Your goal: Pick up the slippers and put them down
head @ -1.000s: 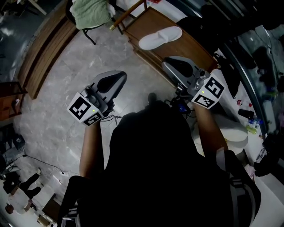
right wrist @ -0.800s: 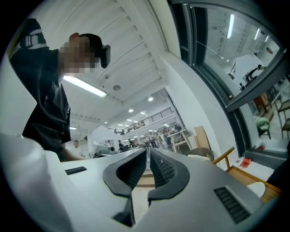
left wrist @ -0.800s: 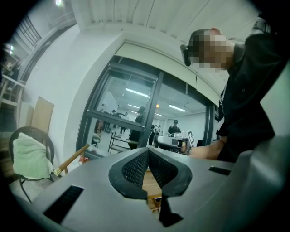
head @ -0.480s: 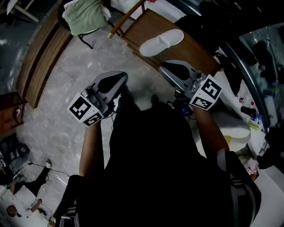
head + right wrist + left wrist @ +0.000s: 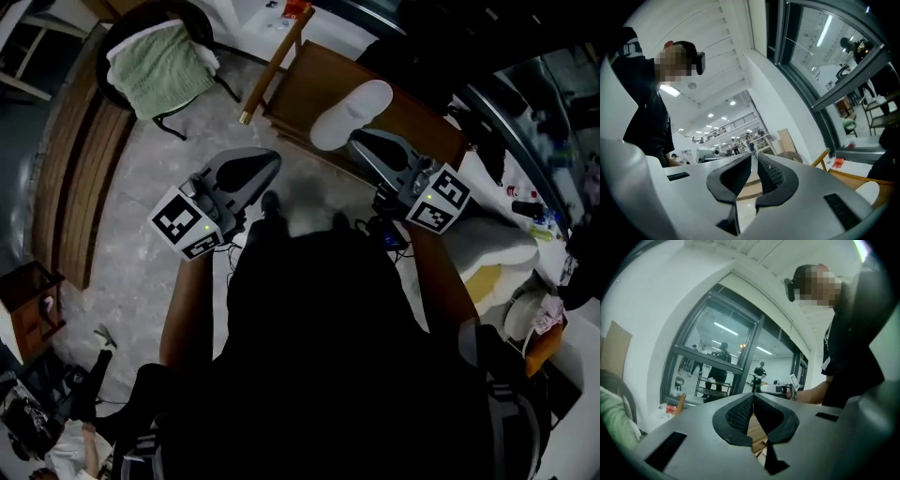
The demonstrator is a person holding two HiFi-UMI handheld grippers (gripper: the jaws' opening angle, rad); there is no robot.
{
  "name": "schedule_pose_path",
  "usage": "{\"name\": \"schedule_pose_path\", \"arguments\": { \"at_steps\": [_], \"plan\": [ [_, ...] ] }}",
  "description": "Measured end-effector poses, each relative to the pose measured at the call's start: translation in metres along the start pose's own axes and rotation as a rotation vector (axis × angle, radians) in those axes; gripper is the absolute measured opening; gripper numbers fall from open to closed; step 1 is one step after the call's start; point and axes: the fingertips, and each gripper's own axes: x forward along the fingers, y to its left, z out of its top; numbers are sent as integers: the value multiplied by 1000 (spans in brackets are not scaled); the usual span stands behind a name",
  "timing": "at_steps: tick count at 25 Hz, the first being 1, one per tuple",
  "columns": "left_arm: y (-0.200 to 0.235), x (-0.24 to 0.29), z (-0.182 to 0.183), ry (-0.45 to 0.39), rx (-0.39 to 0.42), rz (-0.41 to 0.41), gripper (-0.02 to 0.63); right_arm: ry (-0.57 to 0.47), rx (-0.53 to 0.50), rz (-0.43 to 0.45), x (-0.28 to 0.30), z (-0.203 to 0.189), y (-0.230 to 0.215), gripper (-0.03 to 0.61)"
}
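One white slipper [image 5: 352, 112] lies on a brown wooden table [image 5: 412, 108] at the top of the head view; its pale end also shows in the right gripper view [image 5: 865, 190]. My right gripper [image 5: 357, 141] is held level just below the slipper, jaws shut and nothing between them [image 5: 754, 159]. My left gripper [image 5: 273, 162] hangs over the marble floor left of the table's corner, also shut and empty [image 5: 752, 398]. No second slipper is in view.
A chair with a green towel [image 5: 159, 66] stands at top left, beside a wooden slatted bench [image 5: 70, 178]. A slanted wooden post [image 5: 274, 67] rises by the table. A white cushion [image 5: 502, 242] lies at the right. My own body fills the lower middle.
Both grippers have travelled toward the wooden table, still shut. The slipper now lies closer to the right gripper's tip, and the green-towel chair has come further into view.
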Motion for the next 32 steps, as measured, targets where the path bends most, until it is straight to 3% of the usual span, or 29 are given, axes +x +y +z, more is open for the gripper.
{"name": "schedule_pose_path", "arguments": {
  "at_steps": [6,13,18,21,24,32],
  "plan": [
    [41,19,-1,37,-26,-185,12,-79,57,-194,7,4,-29,37],
    [59,57,-16,121,-82,-365,12,-218,208,-388,-20,-10,-65,37],
    [60,79,-49,187,-112,-487,12,-267,293,-458,-33,-43,-70,41],
    [59,83,-70,229,-129,-500,12,-257,373,-463,-28,-75,-72,100],
    [58,83,-89,252,-169,-490,12,-263,471,-464,-25,-108,-79,112],
    [57,79,-161,267,-294,-433,12,-337,846,-452,2,-225,-125,178]
  ]
}}
